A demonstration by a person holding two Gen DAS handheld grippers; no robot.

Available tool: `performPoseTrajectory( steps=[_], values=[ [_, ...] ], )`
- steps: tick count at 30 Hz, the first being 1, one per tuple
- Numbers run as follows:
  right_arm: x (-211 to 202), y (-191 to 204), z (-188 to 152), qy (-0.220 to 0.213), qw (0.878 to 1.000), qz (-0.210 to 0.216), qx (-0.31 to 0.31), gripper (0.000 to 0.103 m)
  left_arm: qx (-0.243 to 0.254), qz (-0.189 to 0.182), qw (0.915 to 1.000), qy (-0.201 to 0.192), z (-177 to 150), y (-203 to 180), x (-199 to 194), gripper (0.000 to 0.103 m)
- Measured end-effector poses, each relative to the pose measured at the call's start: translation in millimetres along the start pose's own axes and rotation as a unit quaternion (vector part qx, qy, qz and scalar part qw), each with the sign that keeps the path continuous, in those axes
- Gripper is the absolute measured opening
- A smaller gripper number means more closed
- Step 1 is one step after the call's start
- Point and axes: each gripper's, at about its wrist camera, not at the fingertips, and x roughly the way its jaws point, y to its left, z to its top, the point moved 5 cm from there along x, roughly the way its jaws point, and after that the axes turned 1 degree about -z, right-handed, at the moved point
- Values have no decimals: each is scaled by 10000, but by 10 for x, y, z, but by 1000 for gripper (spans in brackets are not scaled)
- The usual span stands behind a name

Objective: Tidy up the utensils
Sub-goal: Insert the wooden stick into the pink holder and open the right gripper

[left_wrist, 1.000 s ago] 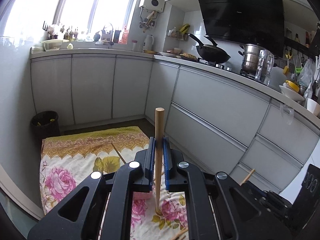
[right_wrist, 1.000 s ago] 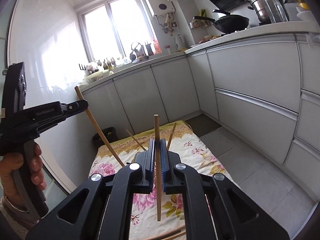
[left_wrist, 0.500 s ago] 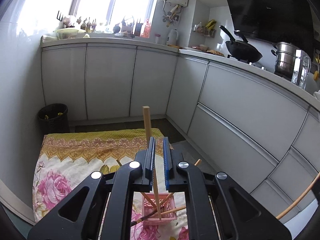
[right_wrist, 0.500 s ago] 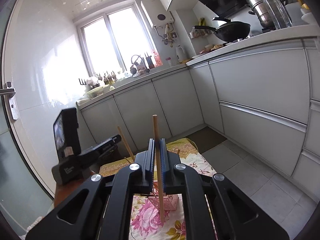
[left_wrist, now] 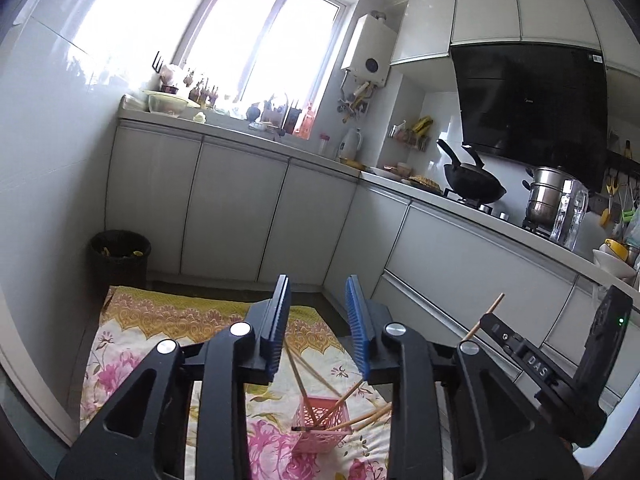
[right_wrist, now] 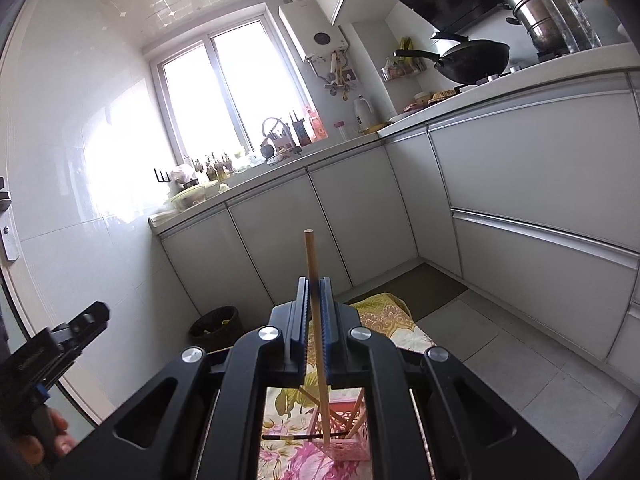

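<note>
Chopstick (right_wrist: 316, 320) clamped upright in right gripper (right_wrist: 316, 312), tip hanging just over pink basket (right_wrist: 352, 450) below. Left gripper (left_wrist: 316, 320) jaws just opened, nothing between them, basket (left_wrist: 320, 426) beneath. Best play: centre tip over basket mouth, lower, then release.
</note>
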Motion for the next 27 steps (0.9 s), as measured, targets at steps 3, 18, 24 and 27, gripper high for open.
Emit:
performPoseTrajectory(
  steps=[3,18,24,27],
  values=[
    [59,19,19,-13,10000,-53,-43,6,-144,19,9998,160,-29,94,-59,29],
    [589,227,-354,18,9978,-235,-615,5,-214,102,9996,124,57,205,-200,29],
    [764,202,-711,279,9968,-163,-726,12,-262,140,9995,119,60,271,-217,30],
    [777,83,-799,450,9977,-152,-487,51,-320,164,9993,92,72,290,-224,34]
  ],
)
